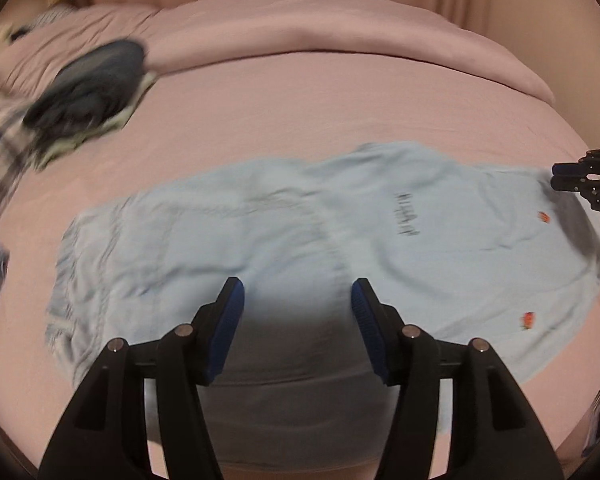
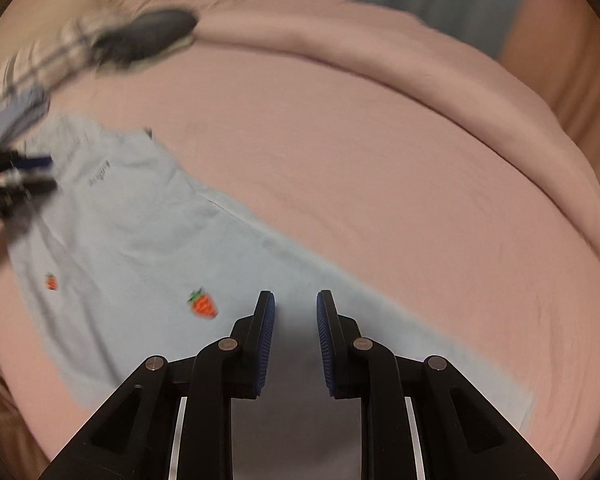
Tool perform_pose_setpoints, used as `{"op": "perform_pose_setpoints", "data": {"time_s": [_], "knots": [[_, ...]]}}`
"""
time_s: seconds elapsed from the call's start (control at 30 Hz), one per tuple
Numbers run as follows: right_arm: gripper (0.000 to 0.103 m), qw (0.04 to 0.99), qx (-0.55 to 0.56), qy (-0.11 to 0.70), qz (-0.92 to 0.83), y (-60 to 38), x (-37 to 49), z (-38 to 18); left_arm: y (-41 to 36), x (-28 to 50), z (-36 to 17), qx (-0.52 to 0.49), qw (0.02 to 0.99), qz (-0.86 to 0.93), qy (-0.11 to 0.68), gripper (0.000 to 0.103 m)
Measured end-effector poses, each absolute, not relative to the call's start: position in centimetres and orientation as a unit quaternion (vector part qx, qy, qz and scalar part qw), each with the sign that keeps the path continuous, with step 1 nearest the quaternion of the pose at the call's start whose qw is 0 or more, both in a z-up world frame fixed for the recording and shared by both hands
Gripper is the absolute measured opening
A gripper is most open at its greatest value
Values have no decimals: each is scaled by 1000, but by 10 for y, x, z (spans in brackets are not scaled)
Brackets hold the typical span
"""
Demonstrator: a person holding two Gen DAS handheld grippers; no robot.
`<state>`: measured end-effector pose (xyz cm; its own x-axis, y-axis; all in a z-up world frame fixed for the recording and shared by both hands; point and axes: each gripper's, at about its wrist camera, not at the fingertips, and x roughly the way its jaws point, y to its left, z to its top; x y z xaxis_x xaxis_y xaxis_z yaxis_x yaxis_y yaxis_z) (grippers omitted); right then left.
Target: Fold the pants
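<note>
Pants (image 1: 300, 248) lay flat on pink bed (image 1: 340, 112). My left tongs (image 1: 297, 304) gaped empty above them; my right tongs (image 2: 296, 312) stood narrowly parted, holding nothing.

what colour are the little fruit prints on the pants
Orange-red with green tops, like strawberries, on light blue pants; clearest in the right wrist view.

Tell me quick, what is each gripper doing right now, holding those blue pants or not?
Left gripper: open, nothing between its pads, above the light blue pants.
Right gripper: open by a narrow gap, holding nothing, over the pants.
</note>
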<state>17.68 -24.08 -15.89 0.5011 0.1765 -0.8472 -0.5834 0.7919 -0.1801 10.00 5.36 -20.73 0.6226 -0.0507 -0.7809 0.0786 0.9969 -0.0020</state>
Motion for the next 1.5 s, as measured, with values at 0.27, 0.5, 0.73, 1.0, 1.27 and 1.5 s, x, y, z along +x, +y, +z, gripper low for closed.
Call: {"op": "perform_pose_setpoints", "data": {"time_s": [0.27, 0.5, 0.73, 1.0, 1.27, 1.5], "knots": [[41, 743, -277, 530, 299, -227, 214, -177, 59, 85, -207, 7, 901, -37, 432, 68], [5, 725, -358, 505, 302, -198, 202, -171, 65, 96, -207, 10, 900, -37, 433, 71], [5, 746, -357, 498, 260, -192, 212, -170, 64, 98, -208, 9, 900, -27, 436, 72], [31, 824, -230, 460, 240, -240, 180, -126, 32, 84, -194, 35, 903, -76, 421, 71], [31, 834, -150, 481, 226, -295, 90, -189, 42, 70, -220, 89, 887, -70, 448, 77], [31, 885, 11, 466, 2, -441, 91, -174, 56, 70, -209, 84, 883, -27, 461, 75]]}}
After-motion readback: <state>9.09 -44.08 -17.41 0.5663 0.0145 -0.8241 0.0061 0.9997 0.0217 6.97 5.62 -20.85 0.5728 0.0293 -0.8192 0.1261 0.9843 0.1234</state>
